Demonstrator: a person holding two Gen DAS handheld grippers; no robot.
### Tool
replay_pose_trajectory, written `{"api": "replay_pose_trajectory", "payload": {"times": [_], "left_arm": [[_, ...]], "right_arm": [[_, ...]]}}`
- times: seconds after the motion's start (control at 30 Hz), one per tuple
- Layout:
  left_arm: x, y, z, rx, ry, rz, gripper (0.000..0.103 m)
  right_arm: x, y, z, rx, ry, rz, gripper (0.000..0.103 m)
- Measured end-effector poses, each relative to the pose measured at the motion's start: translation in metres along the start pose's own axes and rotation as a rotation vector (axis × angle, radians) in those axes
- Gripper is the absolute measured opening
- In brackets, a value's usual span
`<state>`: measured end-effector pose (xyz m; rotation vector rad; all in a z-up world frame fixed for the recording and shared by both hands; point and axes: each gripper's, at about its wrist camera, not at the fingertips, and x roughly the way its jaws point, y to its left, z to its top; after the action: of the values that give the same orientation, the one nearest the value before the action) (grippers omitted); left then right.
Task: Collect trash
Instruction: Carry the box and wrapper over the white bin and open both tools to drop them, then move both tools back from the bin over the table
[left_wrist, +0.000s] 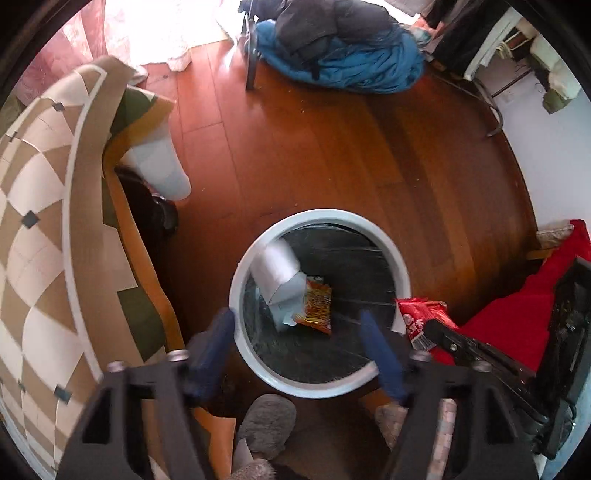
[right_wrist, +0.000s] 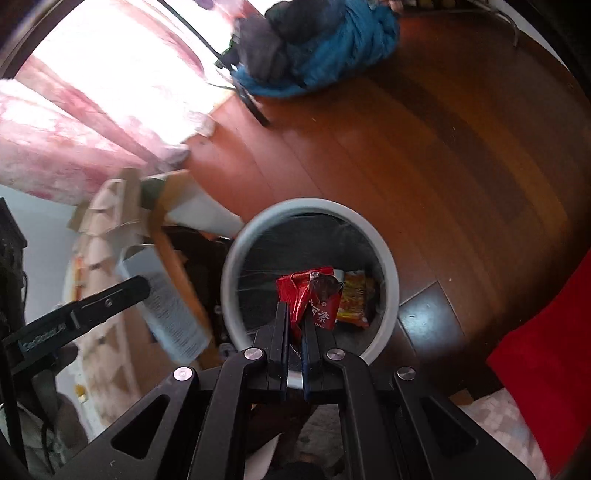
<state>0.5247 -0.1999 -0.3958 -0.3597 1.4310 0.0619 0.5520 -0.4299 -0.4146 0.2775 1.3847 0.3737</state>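
Note:
A round white bin (left_wrist: 400, 266) with a black liner stands on the wooden floor; it also shows in the right wrist view (right_wrist: 391, 273). My left gripper (left_wrist: 299, 317) is open above its near rim. A white carton (left_wrist: 277, 273) is blurred inside the bin, beside an orange snack wrapper (left_wrist: 316, 306). In the right wrist view the same carton (right_wrist: 166, 310) appears blurred left of the bin. My right gripper (right_wrist: 295, 314) is shut on a red wrapper (right_wrist: 310, 295) over the bin, above the orange wrapper (right_wrist: 354, 299). The red wrapper (left_wrist: 421, 317) shows at the bin's right rim.
A patterned table top (left_wrist: 44, 206) is at left with a white leg (left_wrist: 162, 166). Blue and grey bedding (left_wrist: 343, 55) lies on the floor at the back. Red cloth (left_wrist: 524, 310) is at right. Slippers (left_wrist: 269, 421) are below the bin.

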Motion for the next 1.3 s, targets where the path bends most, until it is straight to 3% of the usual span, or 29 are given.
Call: {"api": "replay_pose_trajectory", "payload": {"times": [0.07, 0.1, 0.13, 0.17, 0.2, 0.27, 0.33, 0.37, 0.67, 1.03, 1.3], "left_arm": [[0.003, 0.007, 0.002, -0.016, 0.003, 0.021, 0.077], [0.003, 0.009, 0.000, -0.024, 0.005, 0.030, 0.084], [0.002, 0.011, -0.003, -0.028, 0.004, 0.045, 0.098], [0.001, 0.012, -0.008, -0.028, -0.004, 0.060, 0.101], [-0.001, 0.013, -0.010, -0.023, -0.012, 0.081, 0.101], [-0.002, 0.016, -0.016, -0.014, -0.028, 0.125, 0.101], [-0.005, 0.016, -0.024, -0.011, -0.038, 0.151, 0.101], [-0.006, 0.016, -0.027, -0.008, -0.041, 0.161, 0.101], [-0.020, 0.011, -0.047, 0.035, -0.074, 0.195, 0.101], [-0.073, 0.000, -0.073, 0.039, -0.147, 0.180, 0.101], [-0.136, -0.009, -0.097, 0.064, -0.243, 0.149, 0.101]], "right_arm": [[0.022, -0.002, 0.005, 0.001, 0.027, -0.009, 0.009], [0.032, -0.003, 0.007, 0.001, 0.039, -0.020, 0.020], [0.038, -0.003, 0.006, 0.003, 0.053, -0.027, 0.038], [0.045, -0.004, 0.007, 0.009, 0.072, -0.027, 0.048], [0.050, -0.005, 0.008, 0.018, 0.078, -0.032, 0.062], [0.055, -0.006, 0.007, 0.028, 0.079, -0.040, 0.070], [0.056, -0.008, 0.004, 0.027, 0.083, -0.048, 0.093], [0.057, -0.008, 0.003, 0.022, 0.083, -0.062, 0.098], [0.039, 0.001, -0.019, -0.056, 0.042, -0.240, 0.101], [-0.022, 0.023, -0.038, -0.100, -0.008, -0.272, 0.101], [-0.084, 0.046, -0.056, -0.121, -0.080, -0.276, 0.101]]}}
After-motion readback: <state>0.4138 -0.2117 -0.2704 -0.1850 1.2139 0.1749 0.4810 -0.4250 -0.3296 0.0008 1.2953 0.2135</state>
